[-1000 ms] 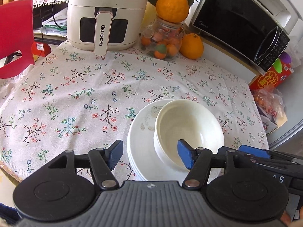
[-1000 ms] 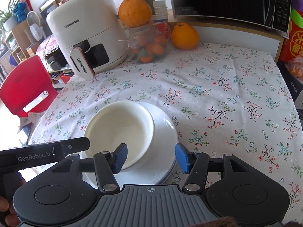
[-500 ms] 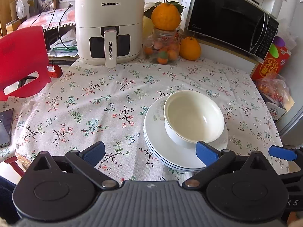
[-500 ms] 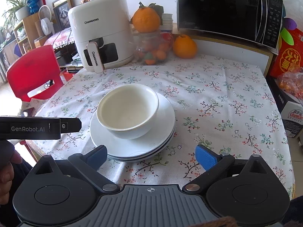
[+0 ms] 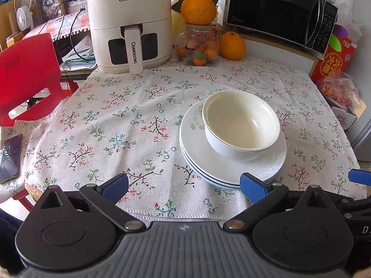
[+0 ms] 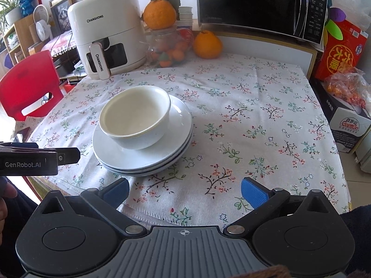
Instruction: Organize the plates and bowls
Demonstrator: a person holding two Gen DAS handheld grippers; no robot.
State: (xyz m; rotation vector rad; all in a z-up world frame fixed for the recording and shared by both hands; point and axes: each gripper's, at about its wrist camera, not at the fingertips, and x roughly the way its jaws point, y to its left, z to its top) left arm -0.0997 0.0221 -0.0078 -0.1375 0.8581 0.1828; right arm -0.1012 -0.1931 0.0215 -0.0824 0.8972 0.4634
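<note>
A white bowl (image 5: 241, 125) stands on a stack of white plates (image 5: 199, 153) on the floral tablecloth; a second rim shows just under the bowl's rim, so it may be two nested bowls (image 6: 136, 120). The plate stack also shows in the right wrist view (image 6: 162, 155). My left gripper (image 5: 183, 186) is open and empty, held back at the table's near edge, left of the stack. My right gripper (image 6: 184, 190) is open and empty, near the front edge, right of the stack. The left gripper's body shows at the left of the right wrist view (image 6: 39, 159).
At the back stand a white air fryer (image 5: 129, 23), a glass jar of small oranges (image 5: 199, 46) with a large orange on top, another orange (image 5: 231, 45) and a black microwave (image 5: 278, 14). A red chair (image 5: 27, 74) is left, boxes (image 6: 340, 53) right, a phone (image 5: 9, 157) at left.
Both grippers have opened wide and drawn back from the bowl toward the near table edge. The bowl now stands free on the plates.
</note>
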